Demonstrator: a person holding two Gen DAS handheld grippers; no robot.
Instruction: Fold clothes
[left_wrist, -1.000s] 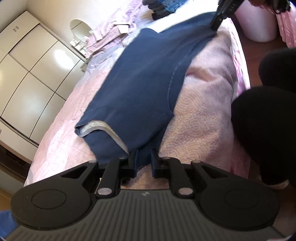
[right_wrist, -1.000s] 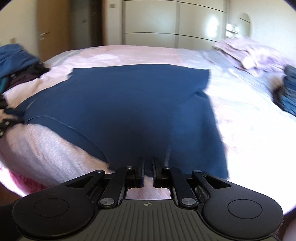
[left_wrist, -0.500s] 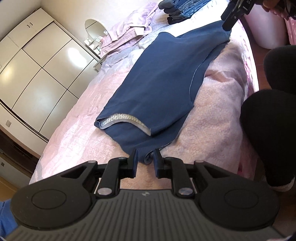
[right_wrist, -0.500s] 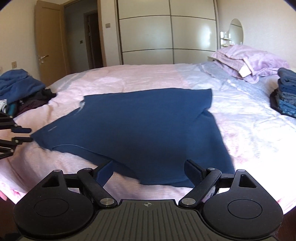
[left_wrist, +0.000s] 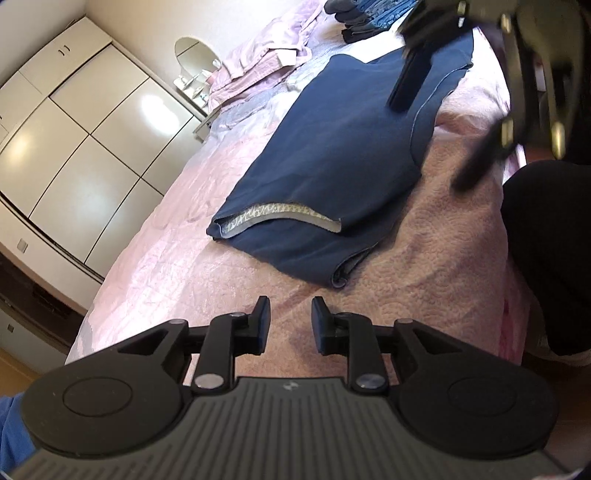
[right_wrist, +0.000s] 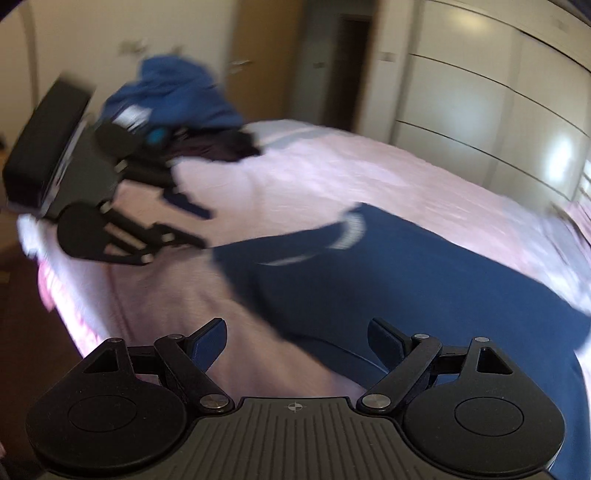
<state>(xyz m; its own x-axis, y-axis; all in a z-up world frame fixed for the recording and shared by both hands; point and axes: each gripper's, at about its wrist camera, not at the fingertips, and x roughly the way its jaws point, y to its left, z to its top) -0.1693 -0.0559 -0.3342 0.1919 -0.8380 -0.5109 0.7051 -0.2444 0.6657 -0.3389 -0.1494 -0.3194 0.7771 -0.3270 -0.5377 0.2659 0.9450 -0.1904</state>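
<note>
The navy blue cotton T-shirt (left_wrist: 343, 155) lies flat on the pink quilted bedspread (left_wrist: 454, 236), ahead of your left gripper (left_wrist: 287, 314) and a little to its right; its nearest folded corner sits just beyond the fingertips, apart from them. One edge of the shirt is doubled over, showing a pale patterned inner band (left_wrist: 280, 218) at the fold. Your left gripper's jaws are opening, with only bare bedspread between them; no cloth is held. Your right gripper (right_wrist: 297, 338) has its jaws spread wide, nothing between the pads; through the gap you see bedspread on its left and the shirt's dark edge on its right. The right wrist view is motion-blurred, so fine detail of the shirt there cannot be told. From the left gripper, the right one appears blurred at far upper right, above the shirt's far end. From the right gripper, the left one shows at far left, hovering near the bed's edge, short of a heap of loose blue and dark clothes (right_wrist: 177, 107). Beyond the shirt, ahead of the left gripper: lilac pillows (left_wrist: 258, 62) and a stack of folded dark garments (left_wrist: 365, 18). A white sliding-door wardrobe (left_wrist: 74, 140) stands to its left. A black-clad leg (left_wrist: 546, 251) is at its right.
</note>
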